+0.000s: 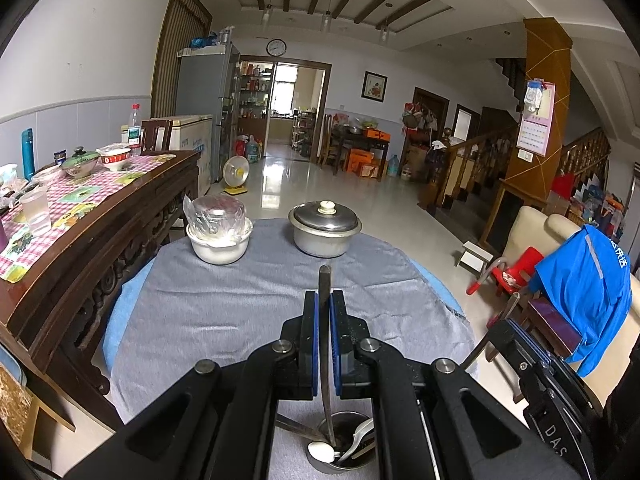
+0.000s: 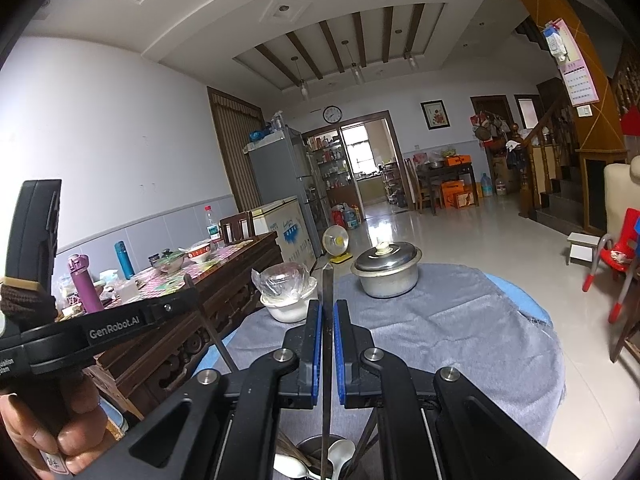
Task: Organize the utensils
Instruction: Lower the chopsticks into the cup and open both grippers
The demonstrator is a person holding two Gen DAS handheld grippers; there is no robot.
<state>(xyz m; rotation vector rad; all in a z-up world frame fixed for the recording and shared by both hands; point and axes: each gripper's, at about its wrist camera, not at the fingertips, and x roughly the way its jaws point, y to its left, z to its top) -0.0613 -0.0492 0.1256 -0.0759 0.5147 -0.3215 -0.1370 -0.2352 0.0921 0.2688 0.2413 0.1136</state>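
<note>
While both grippers (image 1: 324, 308) (image 2: 327, 316) pinch slim steel utensils (image 1: 325, 280) (image 2: 327, 280), white spoons (image 1: 322, 451) fill a round metal cup (image 1: 344, 420).

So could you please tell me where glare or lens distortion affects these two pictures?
Left wrist view: window light glares off the glossy tiled floor, and the fisheye bends the wooden side table and darkens the corners. Right wrist view: the same floor glare behind the lidded metal pot; the white wall bows strongly, and the left tool looms large at the edge.
</note>
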